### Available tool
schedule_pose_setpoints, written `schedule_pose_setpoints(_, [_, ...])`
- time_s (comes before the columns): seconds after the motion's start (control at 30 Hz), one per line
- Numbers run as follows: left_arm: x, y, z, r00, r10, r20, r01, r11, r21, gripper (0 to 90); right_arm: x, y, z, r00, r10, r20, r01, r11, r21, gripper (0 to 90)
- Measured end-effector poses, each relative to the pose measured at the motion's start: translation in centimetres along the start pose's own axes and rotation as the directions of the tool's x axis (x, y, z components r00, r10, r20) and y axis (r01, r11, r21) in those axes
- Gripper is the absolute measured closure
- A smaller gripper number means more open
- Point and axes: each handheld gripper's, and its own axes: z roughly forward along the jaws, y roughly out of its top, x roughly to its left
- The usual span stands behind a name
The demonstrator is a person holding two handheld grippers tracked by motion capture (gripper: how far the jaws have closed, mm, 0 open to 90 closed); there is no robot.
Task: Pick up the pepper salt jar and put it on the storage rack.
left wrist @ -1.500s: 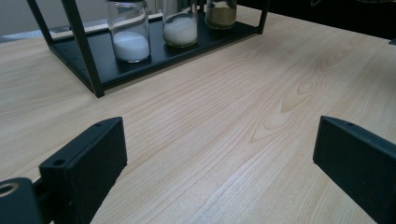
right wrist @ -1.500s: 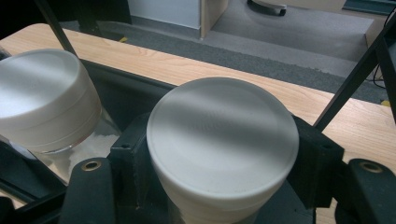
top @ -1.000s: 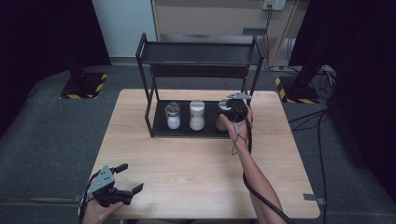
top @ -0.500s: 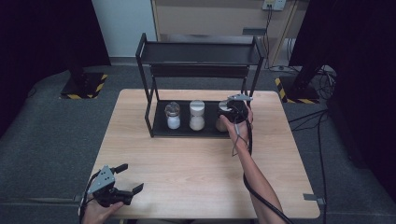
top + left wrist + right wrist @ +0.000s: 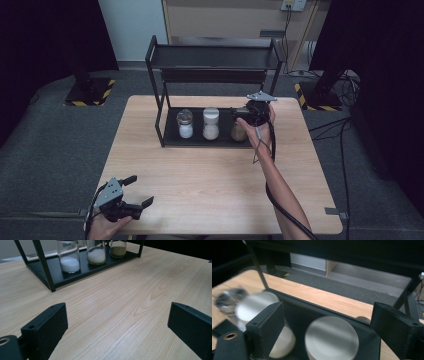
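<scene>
Three glass jars stand on the bottom shelf of a black two-tier rack (image 5: 172,140). The left jar (image 5: 185,123) and the middle jar (image 5: 210,123) hold white powder, and the right jar (image 5: 238,131) holds brown powder. My right gripper (image 5: 241,116) hovers just over the brown jar. Its jaws have just been opening, and the jar's pale lid (image 5: 331,336) sits below and between them, untouched. My left gripper (image 5: 141,190) rests open near the table's front left corner with only bare wood between its jaws (image 5: 117,322).
The rack's upper shelf (image 5: 215,56) overhangs the jars, and its posts (image 5: 159,115) frame the left end. A cable (image 5: 272,150) trails along the right forearm. Bare tabletop (image 5: 210,180) lies between the rack and the left gripper.
The right gripper has opened its jaws and lifted slightly off the brown jar, which stays on the shelf. The left gripper has not moved.
</scene>
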Motion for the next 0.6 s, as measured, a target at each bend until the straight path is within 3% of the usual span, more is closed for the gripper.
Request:
schedule_pose_setpoints(0.3, [0.0,0.0,0.0,1.0,0.001,-0.001,-0.001,1.0,0.002,1.8,0.5,1.6,-3.0,0.9984,-0.035,-0.043,0.034,0.999,-0.03,9.2])
schedule_pose_setpoints(0.6, [0.0,0.1,0.1,1.0,-0.006,-0.005,0.006,1.0,0.004,1.7,0.5,1.5,-6.5,0.9936,-0.069,-0.089,0.063,0.996,-0.069,7.9])
